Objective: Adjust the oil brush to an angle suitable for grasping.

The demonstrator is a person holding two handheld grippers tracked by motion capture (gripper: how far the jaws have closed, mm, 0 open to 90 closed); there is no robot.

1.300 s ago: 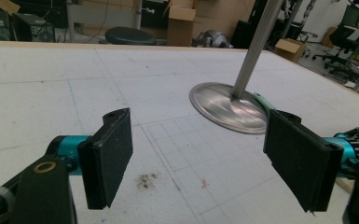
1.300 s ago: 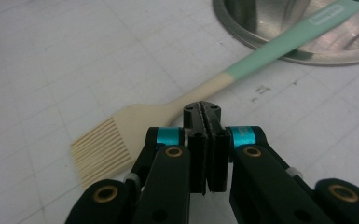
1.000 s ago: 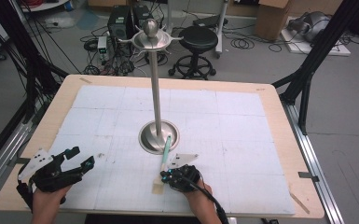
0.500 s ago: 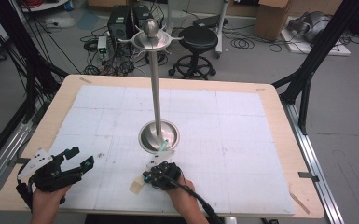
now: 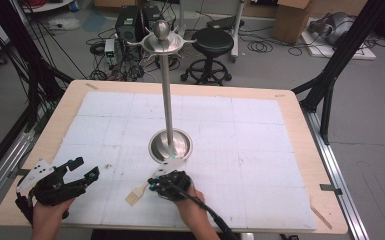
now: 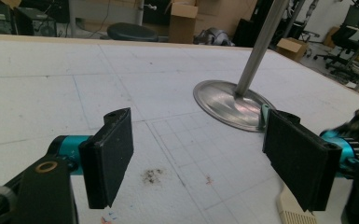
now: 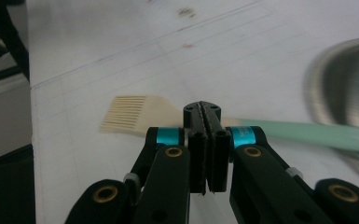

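We find a basting brush [image 5: 139, 192] with a cream bristle head and a pale green handle lying on the white gridded mat [image 5: 240, 130], its bristles pointing toward the near edge of the table [image 5: 300, 125] and its handle running up toward the base of the metal stand [image 5: 170, 145]. In the right gripper view the brush [image 7: 135, 112] lies flat, crossing just beyond the jaw tips, and the green handle reaches the rim of the stand's round base [image 7: 349, 84].

The right gripper [image 5: 156, 184] sits just in front of the stand's base, directly over the brush. Its jaws are pressed together with no gap visible [image 7: 201, 112]; we cannot tell whether they pinch the brush or merely rest closed above it.

The left gripper [image 5: 82, 167] is held well to the left of the stand, near the table's front left corner. Its jaws stand wide apart with nothing between them [image 6: 200, 154], and they hover over bare mat [image 6: 74, 70]. In that view the stand's base [image 6: 228, 102] lies ahead and to the right, with the brush's bristle end [image 6: 293, 212] visible low beside the right-hand jaw.

A black stool [image 5: 212, 42] stands on the floor beyond the table, behind the stand.
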